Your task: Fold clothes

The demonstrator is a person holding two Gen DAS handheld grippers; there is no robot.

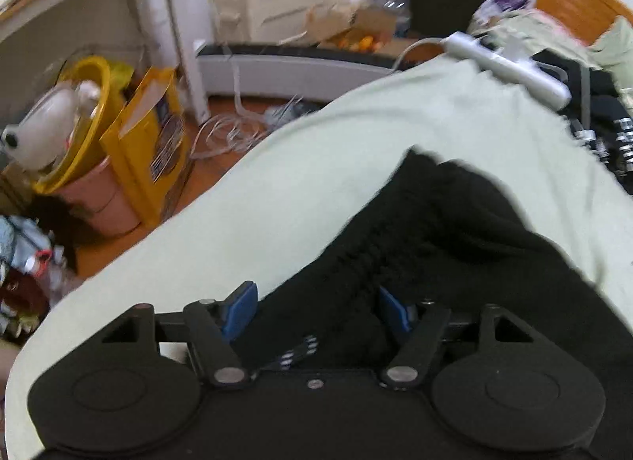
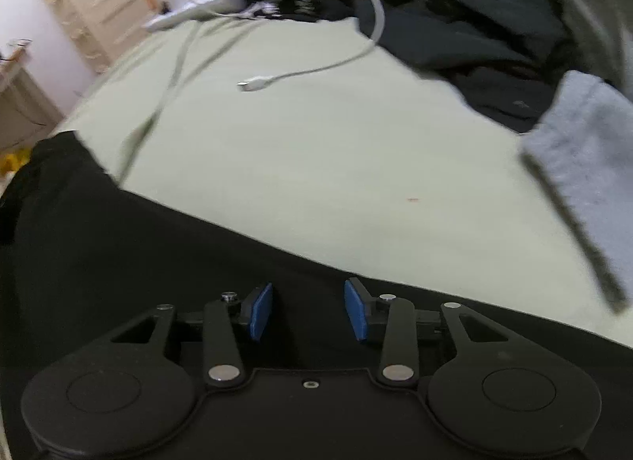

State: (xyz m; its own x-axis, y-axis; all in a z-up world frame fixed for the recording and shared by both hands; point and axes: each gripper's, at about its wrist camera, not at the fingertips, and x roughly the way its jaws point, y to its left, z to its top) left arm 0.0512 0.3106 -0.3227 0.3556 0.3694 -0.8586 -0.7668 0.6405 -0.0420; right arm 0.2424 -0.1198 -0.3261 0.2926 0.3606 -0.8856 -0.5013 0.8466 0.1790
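A black garment (image 1: 435,230) lies bunched on the pale green bed sheet (image 1: 316,151), with a ribbed fold running toward my left gripper (image 1: 316,311). That gripper's blue pads stand wide apart and the black cloth fills the gap between them. I see no clear pinch. In the right wrist view the same black garment (image 2: 118,262) lies flat across the lower left. My right gripper (image 2: 308,311) hovers over it near its edge, open, its blue pads apart with only flat cloth below them.
A white power strip (image 1: 510,64) and a loose cable (image 2: 316,72) lie on the sheet (image 2: 316,151). A pile of black clothes (image 2: 455,25) and a grey garment (image 2: 585,143) sit at the far right. Beside the bed stand a yellow bag (image 1: 150,143) and a pink bin (image 1: 99,199).
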